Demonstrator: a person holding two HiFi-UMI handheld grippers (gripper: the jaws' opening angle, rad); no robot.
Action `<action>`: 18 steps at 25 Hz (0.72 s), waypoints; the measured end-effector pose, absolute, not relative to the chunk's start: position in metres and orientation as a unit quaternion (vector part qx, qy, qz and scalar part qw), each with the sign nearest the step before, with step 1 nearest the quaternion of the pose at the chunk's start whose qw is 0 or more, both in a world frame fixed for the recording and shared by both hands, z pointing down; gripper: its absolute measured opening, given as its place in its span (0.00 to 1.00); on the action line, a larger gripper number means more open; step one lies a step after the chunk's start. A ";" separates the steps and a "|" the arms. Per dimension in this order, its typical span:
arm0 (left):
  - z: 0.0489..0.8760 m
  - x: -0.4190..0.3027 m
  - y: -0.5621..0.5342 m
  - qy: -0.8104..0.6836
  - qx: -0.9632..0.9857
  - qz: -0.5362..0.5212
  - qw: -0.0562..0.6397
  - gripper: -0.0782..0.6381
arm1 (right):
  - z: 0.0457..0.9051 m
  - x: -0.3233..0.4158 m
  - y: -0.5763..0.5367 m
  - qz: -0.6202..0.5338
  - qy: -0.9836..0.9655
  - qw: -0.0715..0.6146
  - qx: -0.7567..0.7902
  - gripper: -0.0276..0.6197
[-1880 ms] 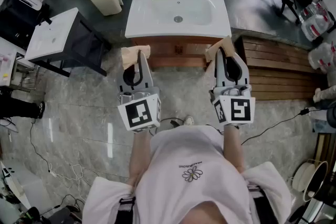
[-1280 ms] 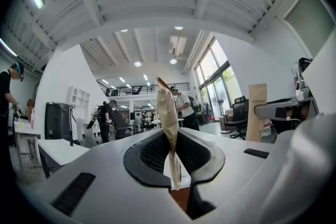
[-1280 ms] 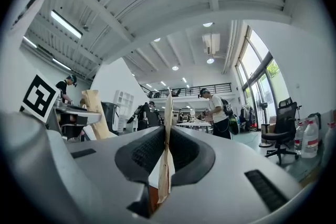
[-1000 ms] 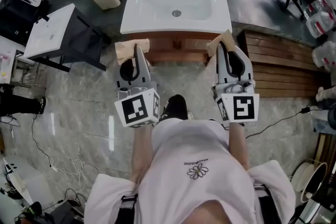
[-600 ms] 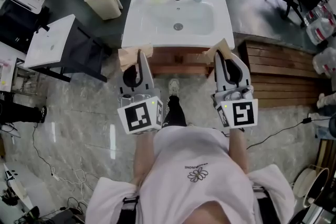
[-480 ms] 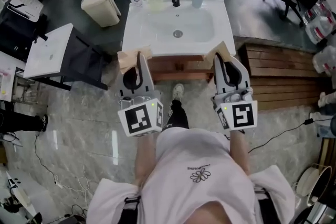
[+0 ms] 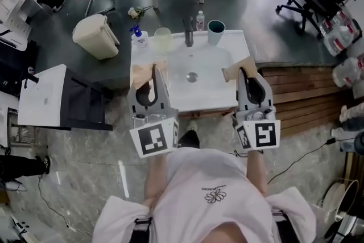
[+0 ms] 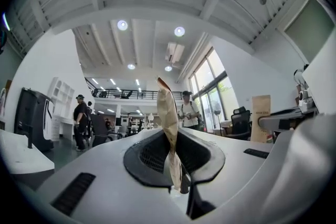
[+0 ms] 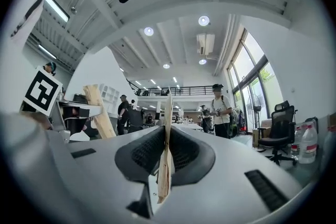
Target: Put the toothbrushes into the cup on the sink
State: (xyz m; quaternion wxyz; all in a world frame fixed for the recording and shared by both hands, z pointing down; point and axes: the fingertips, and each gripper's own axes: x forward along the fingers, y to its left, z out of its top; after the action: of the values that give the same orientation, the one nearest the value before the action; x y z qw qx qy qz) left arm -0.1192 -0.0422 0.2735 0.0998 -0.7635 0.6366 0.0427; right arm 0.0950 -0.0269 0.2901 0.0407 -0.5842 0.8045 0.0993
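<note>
Facing the white sink (image 7: 202,97) in the head view, with both grippers raised over its front edge. On the back rim, at about 1 o'clock of the faucet (image 7: 189,38), a teal cup (image 7: 215,32). At about 11 o'clock of the faucet, a pale see-through cup (image 7: 162,38), with a soap bottle (image 7: 139,37) just beside. Unclear which of the two to take as the task's cup.

From the right gripper (image 7: 243,70), the teal cup at about 11 o'clock, near but apart, across the corner of the basin. From the left gripper (image 7: 152,68), the same cup at about 1 o'clock and clearly farther, beyond the faucet. The pale cup at about 12 o'clock from the left gripper, quite near. As a judgement: right hand better placed for the teal cup, left hand for the pale one.

In the left gripper view, jaws almost closed and pressed on a flat tan packet (image 8: 169,113), thin as paper, standing on edge and rising from the pads past the tips. Same in the right gripper view: jaws nearly together, clamped on a second tan packet (image 9: 167,128), also on edge. Probably wrapped toothbrushes, but no brush visible, so only a guess. Long axis hard to judge from above, where both appear only as tan sheets at the jaw tips.

For the coming move, probably: carry a packet toward 12 o'clock over the basin, bring its long axis upright above the cup mouth, then open the jaws.
</note>
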 end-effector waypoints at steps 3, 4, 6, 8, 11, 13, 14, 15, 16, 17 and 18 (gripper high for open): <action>0.264 -0.129 -0.086 0.630 -0.770 0.060 0.087 0.17 | 0.275 0.089 -0.069 0.105 0.788 0.050 -0.604 0.09; 0.263 -0.132 -0.098 0.627 -0.772 0.062 0.088 0.17 | 0.273 0.086 -0.080 0.107 0.786 0.050 -0.607 0.09; 0.265 -0.137 -0.118 0.620 -0.777 0.053 0.094 0.17 | 0.271 0.078 -0.099 0.111 0.785 0.045 -0.607 0.09; 0.269 -0.141 -0.134 0.618 -0.780 0.047 0.089 0.17 | 0.269 0.072 -0.115 0.116 0.787 0.040 -0.605 0.09; 0.277 -0.145 -0.154 0.620 -0.780 0.040 0.074 0.17 | 0.270 0.072 -0.137 0.114 0.785 0.032 -0.607 0.09; 0.282 -0.147 -0.163 0.627 -0.776 0.033 0.066 0.17 | 0.271 0.075 -0.149 0.108 0.784 0.031 -0.611 0.09; 0.284 -0.147 -0.168 0.632 -0.772 0.030 0.064 0.17 | 0.271 0.078 -0.155 0.106 0.784 0.034 -0.611 0.09; 0.284 -0.146 -0.172 0.637 -0.767 0.028 0.065 0.17 | 0.270 0.082 -0.161 0.105 0.784 0.038 -0.611 0.09; 0.284 -0.145 -0.175 0.642 -0.763 0.025 0.068 0.17 | 0.270 0.086 -0.166 0.104 0.785 0.042 -0.610 0.09; 0.285 -0.144 -0.178 0.647 -0.759 0.022 0.071 0.17 | 0.271 0.089 -0.172 0.104 0.786 0.043 -0.608 0.09; 0.286 -0.143 -0.180 0.651 -0.756 0.020 0.072 0.17 | 0.273 0.091 -0.177 0.105 0.787 0.040 -0.606 0.09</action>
State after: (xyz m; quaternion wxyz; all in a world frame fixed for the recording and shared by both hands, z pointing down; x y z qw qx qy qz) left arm -0.1431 -0.1796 0.2864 0.0719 -0.7556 0.6508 0.0196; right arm 0.0908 -0.1767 0.2733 0.0403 -0.6063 0.7873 0.1050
